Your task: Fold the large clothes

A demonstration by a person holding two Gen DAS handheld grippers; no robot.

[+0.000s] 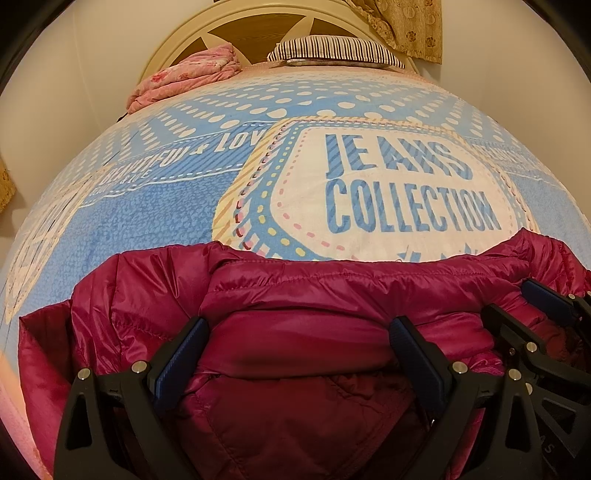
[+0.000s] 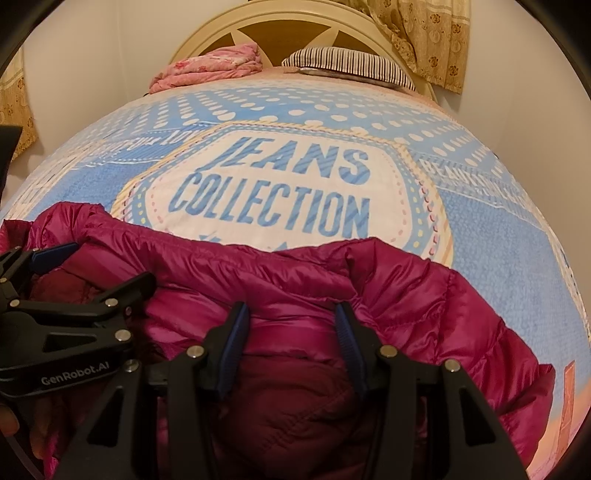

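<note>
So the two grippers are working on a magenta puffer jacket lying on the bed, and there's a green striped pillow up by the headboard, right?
Almost. The pillow by the headboard is striped dark and white, not green, as the left wrist view shows. The rest holds: both the left gripper and the right gripper are over the magenta puffer jacket on the bed.

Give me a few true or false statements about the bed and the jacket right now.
1. A magenta quilted puffer jacket lies on the blue printed bedspread. True.
2. The bedspread reads "DENIM STORE". False: it reads "JEANS COLLECTION".
3. A striped pillow lies by the cream headboard. True.
4. The pink floral bundle covers the jacket. False: it sits far off, by the headboard.
5. The left gripper has its jaws shut tight. False: they stand apart.
</note>
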